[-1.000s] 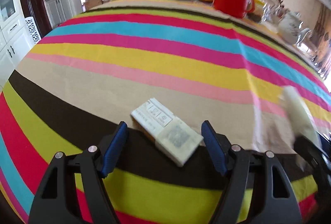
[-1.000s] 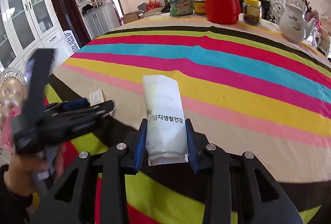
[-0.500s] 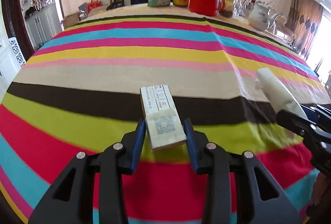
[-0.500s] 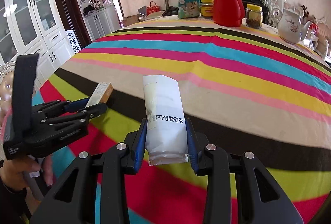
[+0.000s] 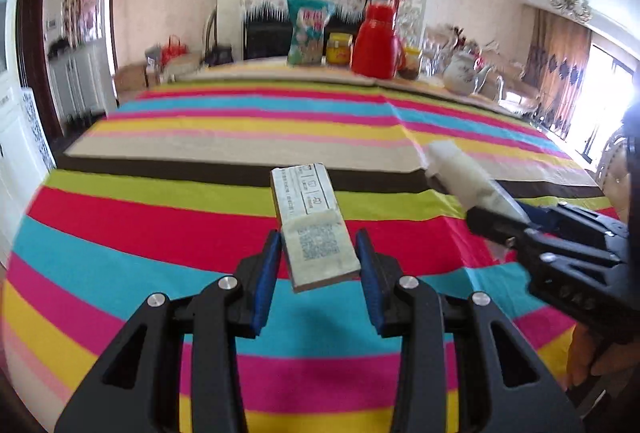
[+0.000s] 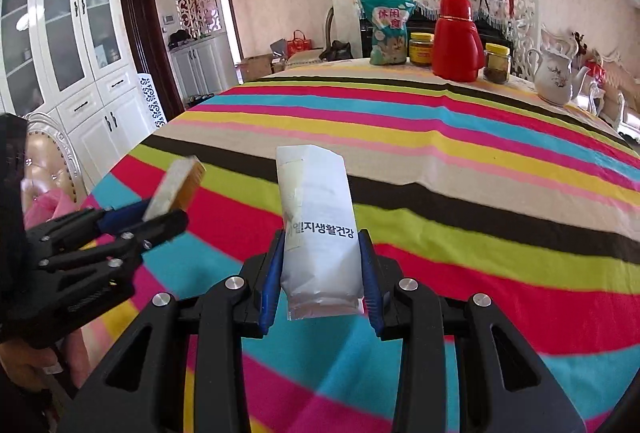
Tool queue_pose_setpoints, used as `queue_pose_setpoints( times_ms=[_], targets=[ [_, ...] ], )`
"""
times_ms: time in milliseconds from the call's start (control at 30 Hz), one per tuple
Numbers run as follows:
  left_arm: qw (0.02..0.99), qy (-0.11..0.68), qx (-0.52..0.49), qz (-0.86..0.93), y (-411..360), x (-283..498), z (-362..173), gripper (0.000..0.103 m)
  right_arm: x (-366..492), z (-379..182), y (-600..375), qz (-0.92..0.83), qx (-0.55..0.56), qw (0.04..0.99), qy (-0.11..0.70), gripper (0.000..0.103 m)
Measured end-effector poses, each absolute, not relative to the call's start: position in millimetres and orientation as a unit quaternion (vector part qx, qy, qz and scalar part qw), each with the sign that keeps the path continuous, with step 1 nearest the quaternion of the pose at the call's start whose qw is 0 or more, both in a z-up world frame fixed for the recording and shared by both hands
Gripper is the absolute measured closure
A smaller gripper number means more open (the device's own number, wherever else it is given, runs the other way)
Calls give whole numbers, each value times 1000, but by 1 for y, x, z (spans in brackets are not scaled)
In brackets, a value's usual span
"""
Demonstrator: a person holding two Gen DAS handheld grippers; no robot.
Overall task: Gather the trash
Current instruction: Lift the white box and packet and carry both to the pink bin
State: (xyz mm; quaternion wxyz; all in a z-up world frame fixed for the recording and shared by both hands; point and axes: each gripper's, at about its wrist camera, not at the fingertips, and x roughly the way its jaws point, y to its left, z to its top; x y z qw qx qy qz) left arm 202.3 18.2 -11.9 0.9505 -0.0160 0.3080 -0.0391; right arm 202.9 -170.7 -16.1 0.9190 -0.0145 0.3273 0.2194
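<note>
My left gripper (image 5: 318, 265) is shut on a small flat white carton (image 5: 312, 221) with a QR code and holds it lifted above the striped tablecloth (image 5: 160, 217). My right gripper (image 6: 320, 265) is shut on a white paper pouch (image 6: 316, 217) with black Korean lettering, also held off the table. The right gripper with its pouch (image 5: 460, 169) shows at the right of the left wrist view. The left gripper with its carton (image 6: 176, 185) shows at the left of the right wrist view.
At the table's far end stand a snack bag (image 6: 386, 31), a yellow-lidded jar (image 6: 421, 49), a red thermos jug (image 6: 456, 39), a second jar (image 6: 496, 63) and a white teapot (image 6: 554, 77). A padded chair (image 6: 48, 169) stands at the left edge. White cabinets line the left wall.
My left gripper closed on the carton and lifted it from the table. Both grippers drew back toward the near table edge and rose, each keeping its item.
</note>
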Motion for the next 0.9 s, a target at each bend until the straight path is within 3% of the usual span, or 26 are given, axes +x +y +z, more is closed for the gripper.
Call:
queue_pose_setpoints(
  times_ms=[333,900],
  targets=[
    [971,238,-24,-20,54,134,6,66,144,-7,-146,214,-36,928,303,69],
    [979,205,-16,-15,92,77,14,66,106,19,-81,268,-46,931,245,69]
  ],
)
